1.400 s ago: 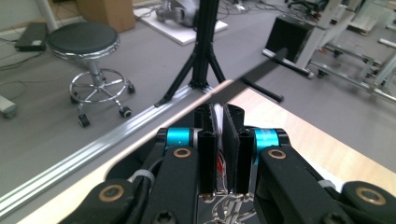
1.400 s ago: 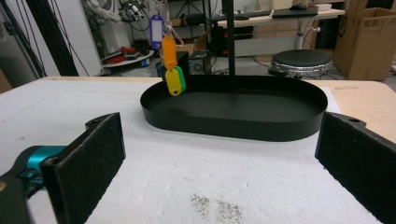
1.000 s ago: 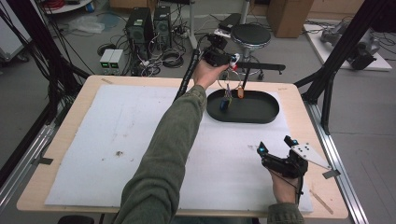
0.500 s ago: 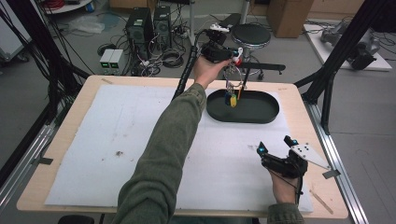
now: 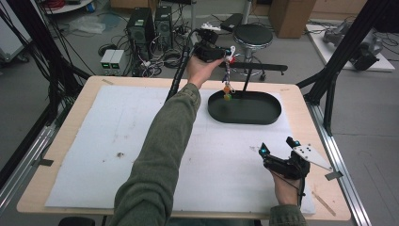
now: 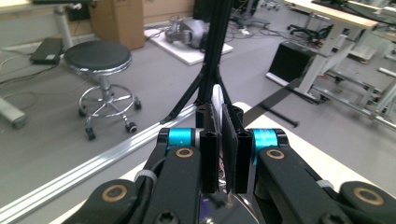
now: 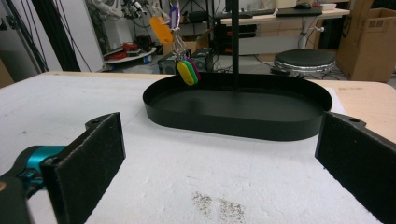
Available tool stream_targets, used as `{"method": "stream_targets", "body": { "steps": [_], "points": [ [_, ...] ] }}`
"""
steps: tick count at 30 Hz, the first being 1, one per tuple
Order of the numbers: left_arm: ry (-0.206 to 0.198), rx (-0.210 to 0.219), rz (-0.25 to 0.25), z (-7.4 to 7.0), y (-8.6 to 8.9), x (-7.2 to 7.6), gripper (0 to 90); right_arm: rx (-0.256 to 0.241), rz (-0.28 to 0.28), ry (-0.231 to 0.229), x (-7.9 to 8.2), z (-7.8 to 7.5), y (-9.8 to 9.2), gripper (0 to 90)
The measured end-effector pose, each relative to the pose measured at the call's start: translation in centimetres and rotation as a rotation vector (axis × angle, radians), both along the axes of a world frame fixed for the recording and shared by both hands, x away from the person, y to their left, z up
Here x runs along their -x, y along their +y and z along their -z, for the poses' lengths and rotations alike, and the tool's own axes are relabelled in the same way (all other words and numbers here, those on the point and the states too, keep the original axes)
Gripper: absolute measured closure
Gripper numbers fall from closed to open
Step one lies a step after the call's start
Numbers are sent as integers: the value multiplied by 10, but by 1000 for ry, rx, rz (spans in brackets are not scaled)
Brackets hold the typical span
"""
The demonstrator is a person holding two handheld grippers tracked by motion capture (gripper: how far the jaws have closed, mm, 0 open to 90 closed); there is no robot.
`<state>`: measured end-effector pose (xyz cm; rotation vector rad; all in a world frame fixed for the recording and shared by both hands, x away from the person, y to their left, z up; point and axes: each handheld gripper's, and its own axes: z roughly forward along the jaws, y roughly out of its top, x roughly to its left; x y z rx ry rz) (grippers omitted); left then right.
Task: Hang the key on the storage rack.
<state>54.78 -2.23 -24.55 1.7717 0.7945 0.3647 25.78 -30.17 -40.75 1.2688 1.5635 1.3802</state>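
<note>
Left hand-held gripper (image 5: 225, 52), clamped on the key-tag bunch (image 5: 227, 89), has lifted it clear above the black tray (image 5: 244, 115); hanging on the stand bar (image 5: 259, 67) likely follows. Right hand-held gripper (image 5: 275, 149) rests wide open.

White mat (image 5: 117, 141): covers most of the wooden table (image 5: 66, 108), small dark stain near its left part. Round black stool (image 5: 253, 35): on the floor beyond the table's far edge. Two computer towers (image 5: 150, 23): floor, beyond the far left corner. Cardboard box (image 5: 287, 12): floor, far right.
</note>
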Motion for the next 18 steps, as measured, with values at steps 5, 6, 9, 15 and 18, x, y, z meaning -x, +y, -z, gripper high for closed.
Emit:
{"method": "stream_targets", "body": {
  "steps": [5,6,9,15,18],
  "points": [
    [25,14,-36,7,8,-6,855,-2,-1,-2,0,0,0,5],
    [27,12,-41,9,9,-7,855,-2,1,1,0,0,0,5],
    [39,0,-48,14,10,-10,853,1,-2,-2,0,0,0,5],
    [69,21,-54,20,15,-13,836,3,0,2,0,0,0,5],
    [102,31,-43,23,19,-14,753,1,-1,3,0,0,0,5]
  ]
}}
